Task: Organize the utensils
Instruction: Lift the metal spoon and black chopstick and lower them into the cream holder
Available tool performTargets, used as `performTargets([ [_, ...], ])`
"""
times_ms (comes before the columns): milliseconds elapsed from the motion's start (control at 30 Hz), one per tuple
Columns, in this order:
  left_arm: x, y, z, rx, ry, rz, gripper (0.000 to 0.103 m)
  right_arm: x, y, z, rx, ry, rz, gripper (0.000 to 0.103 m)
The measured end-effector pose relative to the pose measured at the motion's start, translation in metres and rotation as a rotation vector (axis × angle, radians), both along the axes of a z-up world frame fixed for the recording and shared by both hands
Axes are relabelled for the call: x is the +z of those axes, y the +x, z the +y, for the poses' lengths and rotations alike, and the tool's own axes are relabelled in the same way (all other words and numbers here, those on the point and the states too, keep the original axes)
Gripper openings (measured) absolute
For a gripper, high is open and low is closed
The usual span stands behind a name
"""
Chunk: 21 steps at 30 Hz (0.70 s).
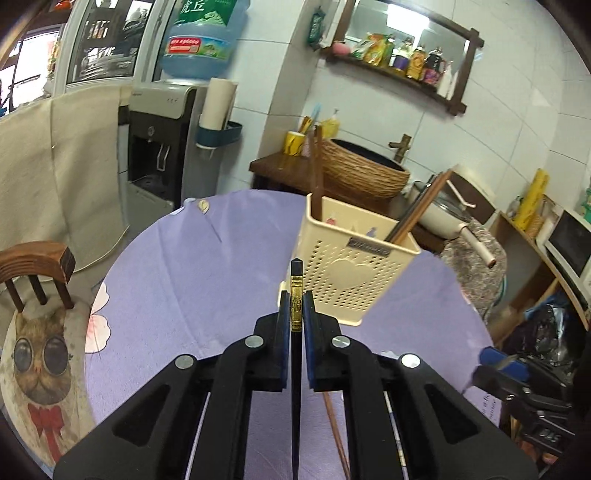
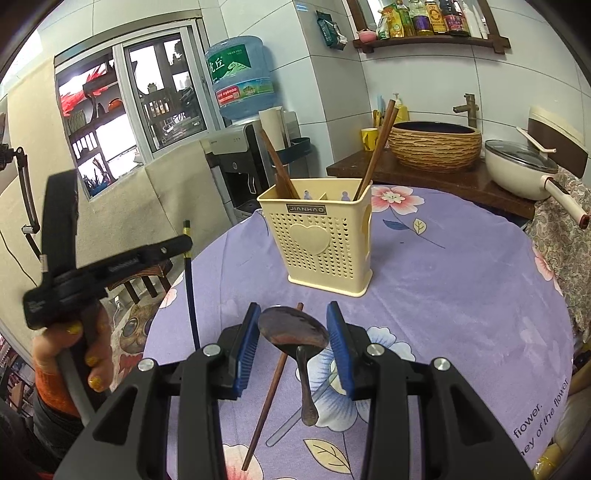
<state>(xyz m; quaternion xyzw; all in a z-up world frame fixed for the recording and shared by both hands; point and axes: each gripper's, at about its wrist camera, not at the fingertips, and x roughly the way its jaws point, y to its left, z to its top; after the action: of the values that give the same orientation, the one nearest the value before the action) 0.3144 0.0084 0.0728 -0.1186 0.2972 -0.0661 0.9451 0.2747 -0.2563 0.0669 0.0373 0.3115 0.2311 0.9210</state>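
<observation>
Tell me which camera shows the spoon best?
The right wrist view: the metal spoon shows whole, bowl to handle, held between the right claw's blue pads above the tablecloth. The left wrist view shows none of it.

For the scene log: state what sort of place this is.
Probably a home kitchen or dining corner: a shelf of sauce bottles, a water dispenser, a lidded pan, and a cloth-covered table.
</observation>
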Motion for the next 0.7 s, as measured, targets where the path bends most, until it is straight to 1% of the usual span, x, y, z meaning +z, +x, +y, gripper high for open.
performTargets([
  [100, 0.009, -0.006, -0.002, -0.005, 0.024, -0.029, 0.007, 0.001, 0.0, 0.002, 0.005, -0.002, -0.003, 0.036],
  [200, 0.014, -0.012, 0.001, -0.017, 0.014, -0.037, 0.007, 0.006, -0.001, 0.003, 0.011, 0.001, -0.013, 0.036],
  [300, 0.019, -0.014, 0.001, -0.017, 0.023, -0.054, 0.007, 0.01, 0.001, 0.005, 0.019, -0.002, -0.02, 0.036],
  [500, 0.026, -0.015, -0.001, -0.043, 0.018, -0.061, 0.007, 0.011, 0.007, 0.013, 0.041, -0.001, -0.019, 0.036],
  [600, 0.037, -0.015, -0.002, -0.06, 0.012, -0.08, 0.007, 0.018, 0.012, 0.016, 0.053, 0.006, -0.021, 0.036],
  [700, 0.052, -0.015, -0.003, -0.07, 0.015, -0.114, 0.007, 0.029, 0.017, 0.017, 0.062, 0.019, -0.044, 0.036],
])
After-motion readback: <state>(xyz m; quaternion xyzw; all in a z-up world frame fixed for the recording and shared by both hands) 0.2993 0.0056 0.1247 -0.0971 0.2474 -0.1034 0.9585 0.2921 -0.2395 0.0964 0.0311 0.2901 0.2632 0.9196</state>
